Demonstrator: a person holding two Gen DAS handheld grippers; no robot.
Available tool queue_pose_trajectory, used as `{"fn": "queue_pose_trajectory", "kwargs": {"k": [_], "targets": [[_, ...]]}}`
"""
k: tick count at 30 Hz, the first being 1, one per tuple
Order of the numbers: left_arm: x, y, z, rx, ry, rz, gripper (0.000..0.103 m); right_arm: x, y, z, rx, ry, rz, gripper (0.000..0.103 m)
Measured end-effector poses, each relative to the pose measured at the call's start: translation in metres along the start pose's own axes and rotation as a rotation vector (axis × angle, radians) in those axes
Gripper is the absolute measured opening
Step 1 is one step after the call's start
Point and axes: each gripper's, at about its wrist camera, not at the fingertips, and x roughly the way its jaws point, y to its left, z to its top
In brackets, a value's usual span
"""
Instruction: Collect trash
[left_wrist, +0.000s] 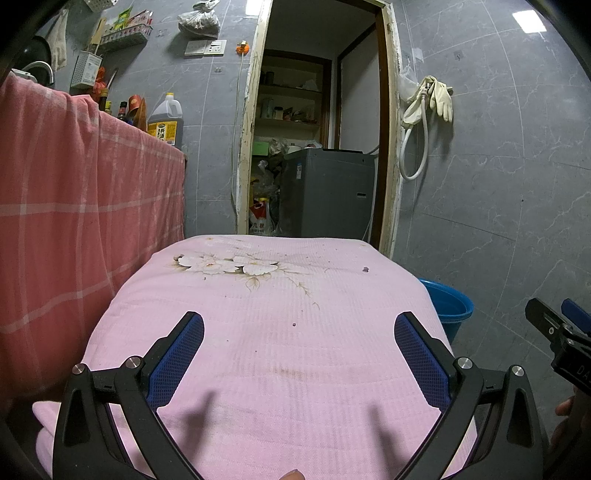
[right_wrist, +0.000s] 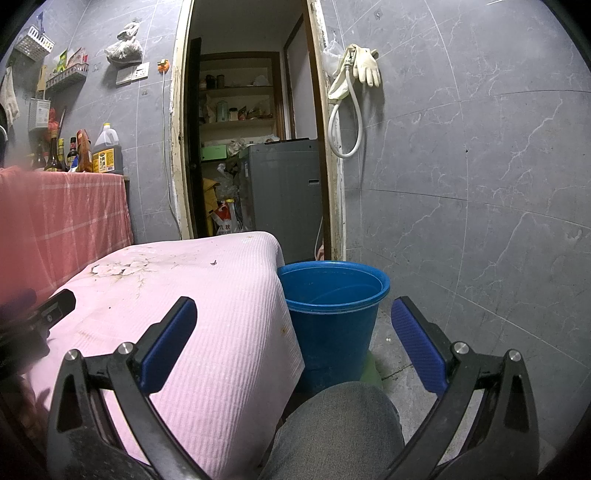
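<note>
Both hand-held grippers, left (left_wrist: 299, 363) and right (right_wrist: 293, 345), were wide open, empty. Ahead of left: tiny light scrap (left_wrist: 365, 269) on pink-covered worktop (left_wrist: 258, 332); needed fingertip pinch.

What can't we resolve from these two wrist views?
- Specks on the pink cloth: too small in either view to identify as trash.
- Blue bucket: bottom hidden by its wall; cut off by the cloth in left view.
- Left tool: blurred in right view.
- Right tool: clipped by the left view's edge.
</note>
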Motion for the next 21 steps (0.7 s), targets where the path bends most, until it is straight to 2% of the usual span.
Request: {"fn": "queue_pose_trajectory", "kwargs": {"k": [21], "targets": [[-0.0036,-0.0038,0.003,-0.024,-0.004,0.029,0.101,-0.0004,-0.0006,0.0001,0.002,0.001,0.001,0.103]]}}
